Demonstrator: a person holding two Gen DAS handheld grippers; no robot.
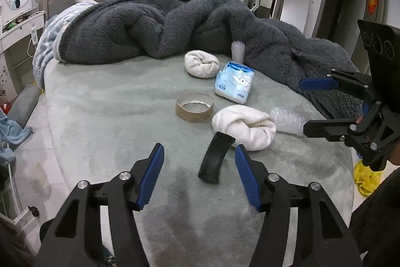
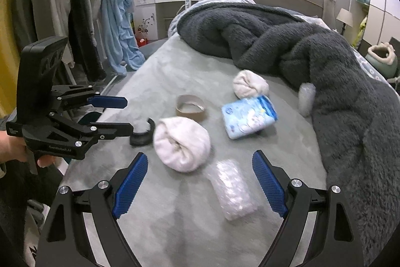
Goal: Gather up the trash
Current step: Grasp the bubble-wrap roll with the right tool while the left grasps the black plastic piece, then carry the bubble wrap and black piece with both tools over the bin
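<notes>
On the grey bed lie a black curved plastic piece (image 1: 215,159), an empty brown tape ring (image 1: 194,110), a blue-white tissue pack (image 1: 234,85) and a clear bubble-wrap bundle (image 2: 233,193). My left gripper (image 1: 199,151) is open, with the black piece just ahead between its blue pads. My right gripper (image 2: 200,162) is open, and the bubble wrap lies between its fingers. The left gripper also shows in the right wrist view (image 2: 126,114), beside the black piece (image 2: 142,135). The right gripper shows in the left wrist view (image 1: 303,106), near the bubble wrap (image 1: 290,120).
Two rolled white socks (image 1: 246,128) (image 1: 202,63) lie among the items. A dark fleece blanket (image 1: 155,26) is heaped across the far bed, with another bubble-wrap piece (image 1: 238,49) against it. Clothes hang on a rack (image 2: 82,6) beside the bed. A yellow bag (image 1: 366,178) is on the floor.
</notes>
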